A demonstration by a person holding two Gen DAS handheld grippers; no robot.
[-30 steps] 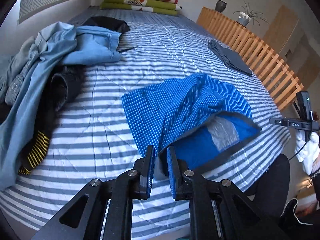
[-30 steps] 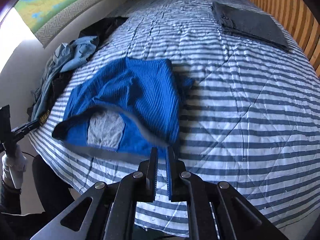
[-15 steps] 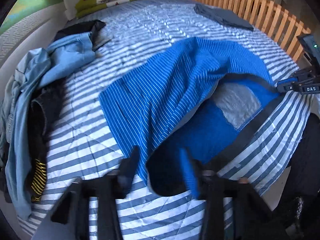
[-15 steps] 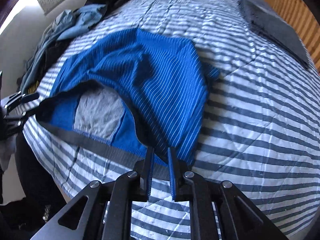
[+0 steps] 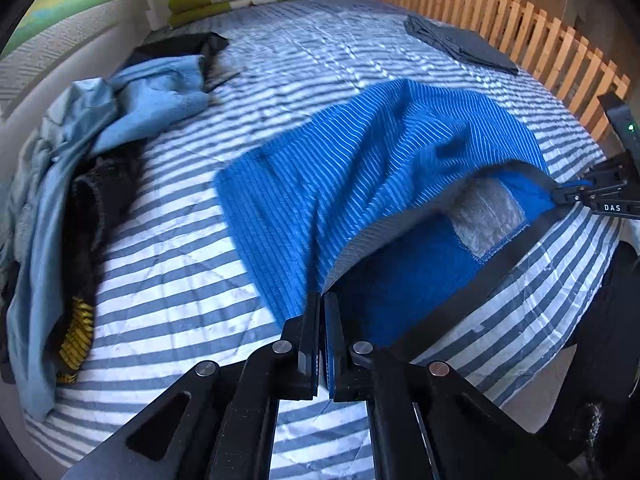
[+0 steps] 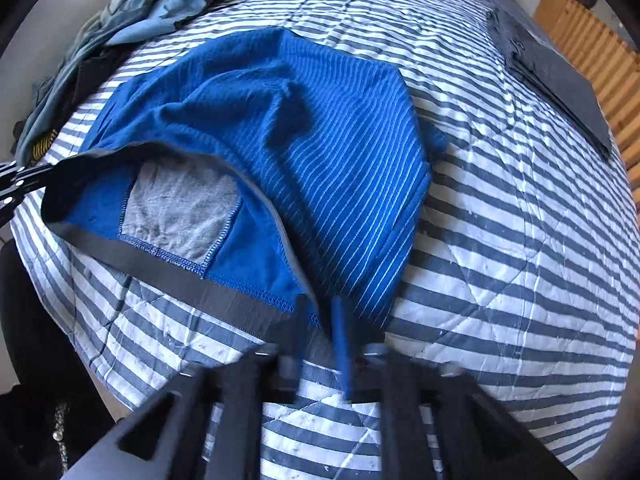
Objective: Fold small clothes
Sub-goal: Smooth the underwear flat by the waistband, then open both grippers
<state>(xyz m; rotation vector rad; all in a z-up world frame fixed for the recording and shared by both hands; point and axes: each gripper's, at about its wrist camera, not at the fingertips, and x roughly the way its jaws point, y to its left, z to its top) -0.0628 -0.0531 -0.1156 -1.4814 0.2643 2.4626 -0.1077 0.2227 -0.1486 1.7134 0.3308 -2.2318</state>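
Left gripper: jaws pinched on the waistband corner of the blue striped boxer shorts.
Right gripper: blurred, jaws slightly parted at the opposite waistband corner.
Shorts: spread on striped bedspread.
Beyond: folded grey garment.

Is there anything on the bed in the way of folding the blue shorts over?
Nothing visible. The blue shorts lie on bare striped bedding. The heap of clothes sits off to the left by the wall, and the folded dark cloth lies far off by the wooden rail. The left claw is shut on the waistband corner.
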